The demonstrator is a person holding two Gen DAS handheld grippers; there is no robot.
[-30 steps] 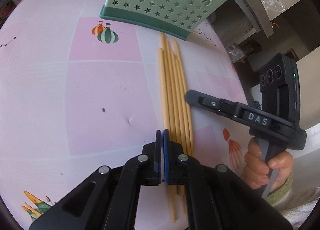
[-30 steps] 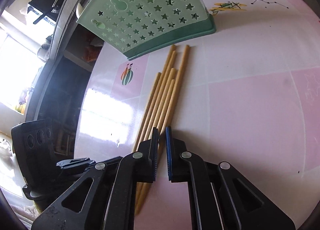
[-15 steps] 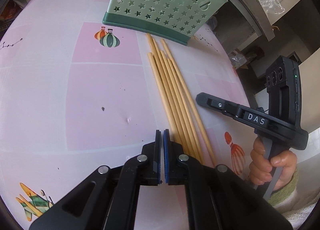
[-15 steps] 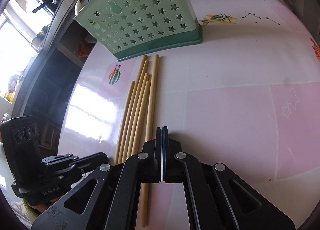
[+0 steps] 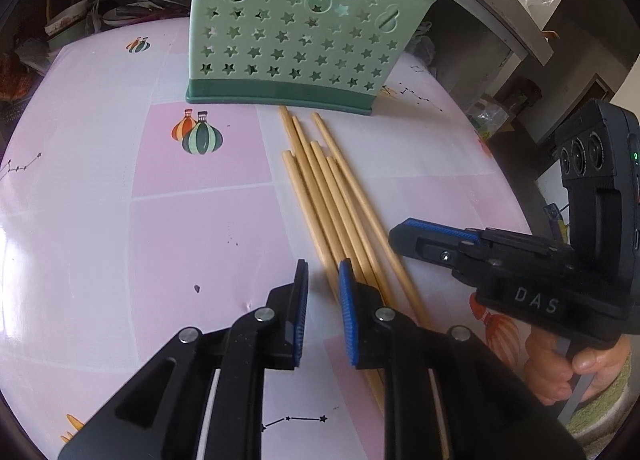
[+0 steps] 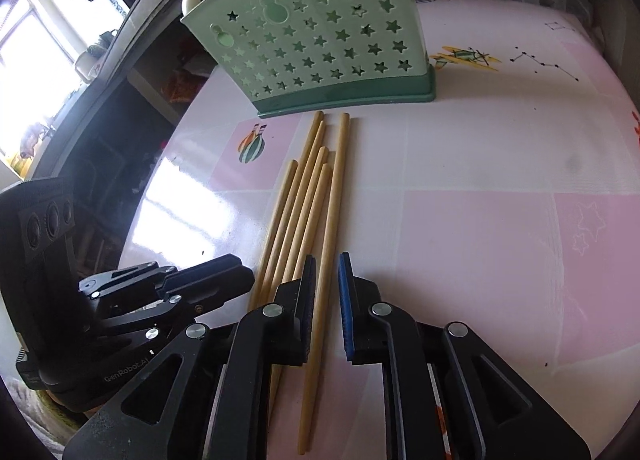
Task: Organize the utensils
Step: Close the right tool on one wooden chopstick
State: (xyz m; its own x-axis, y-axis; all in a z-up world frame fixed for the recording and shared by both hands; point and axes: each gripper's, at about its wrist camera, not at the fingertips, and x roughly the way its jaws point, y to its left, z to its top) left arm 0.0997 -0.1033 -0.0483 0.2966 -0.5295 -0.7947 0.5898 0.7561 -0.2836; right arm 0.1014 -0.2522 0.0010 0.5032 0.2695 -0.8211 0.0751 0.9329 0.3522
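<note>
Six wooden chopsticks (image 5: 320, 196) lie side by side on the pink patterned table (image 5: 100, 220), far tips just short of the dark green base of the perforated utensil holder (image 5: 296, 44), which stands upright near the table's far edge.

The left wrist view shows white items rising behind the utensil holder's rim and the person's hand (image 5: 576, 368) on the right gripper's handle. The right wrist view shows the near ends of the outermost chopsticks, the table's left edge under window glare, and one chopstick (image 6: 328, 236) set slightly apart from the other five.

Left gripper (image 5: 323, 280): jaws opening, narrow gap. The gap sits over bare table beside the bundle; its right finger (image 5: 348, 316) overlaps the nearest chopsticks. Contact cannot be confirmed from this angle. Nothing is held.

Right gripper (image 6: 327, 272): jaws opening, narrow gap. The separate chopstick runs lengthwise between the blue pads (image 6: 346, 308), with clearance visible on the right side. The chopstick rests flat on the table.
</note>
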